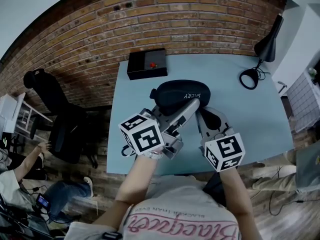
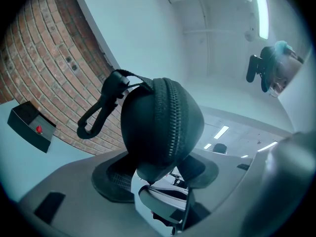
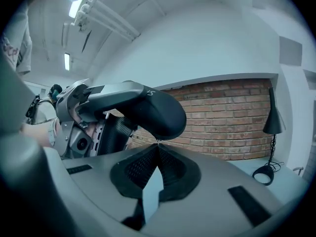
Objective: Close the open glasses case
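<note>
Left tool (image 2: 158, 177) clamping rounded black zippered glasses case (image 2: 160, 125)

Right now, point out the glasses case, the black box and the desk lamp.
glasses case (image 1: 172, 91): head view, black shell.
black box (image 1: 142, 60): head view, top face.
desk lamp (image 1: 267, 46): head view, shade.

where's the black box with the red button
Head view: black box at the far left corner of the pale blue table, by the brick wall, behind the black glasses case.

the glasses case (image 2: 159, 125) is matt, textured fabric.
</note>
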Demonstrator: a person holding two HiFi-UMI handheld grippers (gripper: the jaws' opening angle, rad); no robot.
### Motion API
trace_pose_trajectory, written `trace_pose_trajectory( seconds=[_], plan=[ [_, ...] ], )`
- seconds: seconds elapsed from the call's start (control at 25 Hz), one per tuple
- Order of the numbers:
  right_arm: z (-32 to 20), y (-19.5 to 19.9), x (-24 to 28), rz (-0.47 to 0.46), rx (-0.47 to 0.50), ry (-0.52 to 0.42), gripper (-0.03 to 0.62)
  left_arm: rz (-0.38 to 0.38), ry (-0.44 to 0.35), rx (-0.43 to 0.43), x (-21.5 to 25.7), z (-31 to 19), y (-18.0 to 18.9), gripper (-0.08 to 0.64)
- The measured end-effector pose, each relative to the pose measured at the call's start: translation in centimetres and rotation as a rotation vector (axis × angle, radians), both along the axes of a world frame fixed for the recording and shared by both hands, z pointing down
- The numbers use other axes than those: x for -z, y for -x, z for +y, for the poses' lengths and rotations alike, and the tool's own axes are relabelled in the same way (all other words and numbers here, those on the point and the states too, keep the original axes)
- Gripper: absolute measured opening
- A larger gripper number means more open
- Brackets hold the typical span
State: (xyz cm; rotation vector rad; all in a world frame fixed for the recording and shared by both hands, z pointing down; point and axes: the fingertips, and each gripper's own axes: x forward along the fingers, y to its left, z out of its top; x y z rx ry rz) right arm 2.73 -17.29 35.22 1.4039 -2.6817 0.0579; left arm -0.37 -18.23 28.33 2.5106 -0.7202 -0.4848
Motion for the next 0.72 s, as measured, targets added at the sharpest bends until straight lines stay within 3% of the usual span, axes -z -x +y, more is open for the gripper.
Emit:
trace_pose_trajectory(
  seconds=[0.44, 0.72],
  plan=[
    [1.1, 1.6, 0.6, 0.165, 0.009, -0.104, 0.015, 0.092, 0.0, 0.036, 0.8, -0.7, 0.3, 0.265],
    [1.1, 1.1, 0.7, 0.103, 0.019, -0.071, 0.015, 0.112, 0.014, 0.07, 1.1, -1.2, 0.7, 0.264]
  ],
)
